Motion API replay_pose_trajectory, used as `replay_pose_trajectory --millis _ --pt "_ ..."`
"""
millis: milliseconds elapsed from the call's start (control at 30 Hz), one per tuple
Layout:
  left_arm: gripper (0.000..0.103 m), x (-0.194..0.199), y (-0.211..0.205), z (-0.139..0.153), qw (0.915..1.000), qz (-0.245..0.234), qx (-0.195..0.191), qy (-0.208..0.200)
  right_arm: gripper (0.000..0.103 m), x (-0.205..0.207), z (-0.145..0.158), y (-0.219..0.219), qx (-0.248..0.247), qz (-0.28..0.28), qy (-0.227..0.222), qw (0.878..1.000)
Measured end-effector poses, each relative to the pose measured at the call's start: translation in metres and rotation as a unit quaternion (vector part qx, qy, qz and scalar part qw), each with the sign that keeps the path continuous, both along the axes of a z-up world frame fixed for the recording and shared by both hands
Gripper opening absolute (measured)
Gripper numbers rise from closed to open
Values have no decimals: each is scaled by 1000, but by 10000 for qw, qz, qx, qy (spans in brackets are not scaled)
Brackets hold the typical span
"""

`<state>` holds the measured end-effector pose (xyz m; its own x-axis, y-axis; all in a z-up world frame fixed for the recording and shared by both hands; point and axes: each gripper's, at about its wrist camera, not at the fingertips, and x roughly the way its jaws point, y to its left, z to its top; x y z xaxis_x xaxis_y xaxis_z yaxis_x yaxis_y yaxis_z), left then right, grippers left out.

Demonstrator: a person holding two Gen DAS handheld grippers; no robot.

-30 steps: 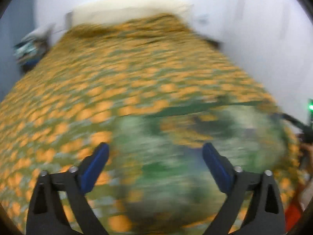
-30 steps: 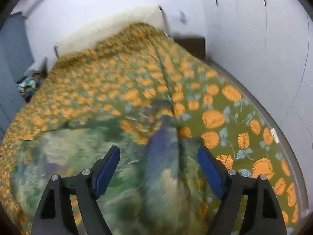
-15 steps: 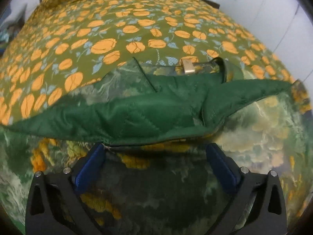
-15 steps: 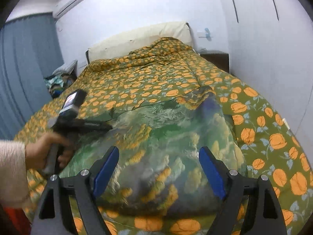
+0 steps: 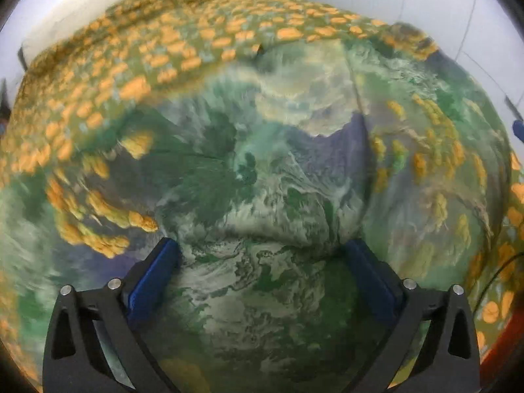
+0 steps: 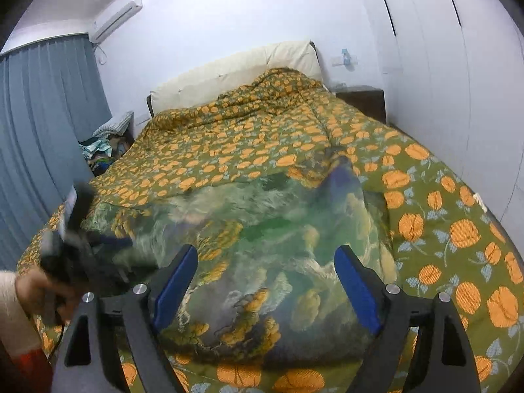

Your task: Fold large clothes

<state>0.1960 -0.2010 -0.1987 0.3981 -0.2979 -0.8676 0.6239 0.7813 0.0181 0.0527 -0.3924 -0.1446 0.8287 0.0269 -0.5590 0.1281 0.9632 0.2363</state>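
Two tools spread, nothing gripped: left tool (image 5: 258, 255), right tool (image 6: 265, 265) | jacket (image 6: 278, 245) heaped near bed (image 6: 458, 229) edge

From my right wrist view the black left gripper (image 6: 108, 245) smears with blur, its fingertips hidden; the beige-sleeved hand (image 6: 42, 291) is cut off by the edge.
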Motion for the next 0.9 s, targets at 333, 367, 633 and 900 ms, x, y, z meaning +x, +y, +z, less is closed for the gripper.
replay_pose_trajectory --millis 333,367,633,900 --pt "103 -46 8 27 9994 -199 64 -270 85 -24 16 9 -45 -107 -173 9998" --pt "103 -49 5 15 9987 -273 301 -312 85 -26 17 11 -31 -101 -189 9998" --pt "102 -64 2 16 9985 -228 357 -339 85 -38 14 29 -26 7 -42 10000" --pt "102 -89 60 40 9996 243 -127 -101 85 -45 2 16 -142 -353 222 9990"
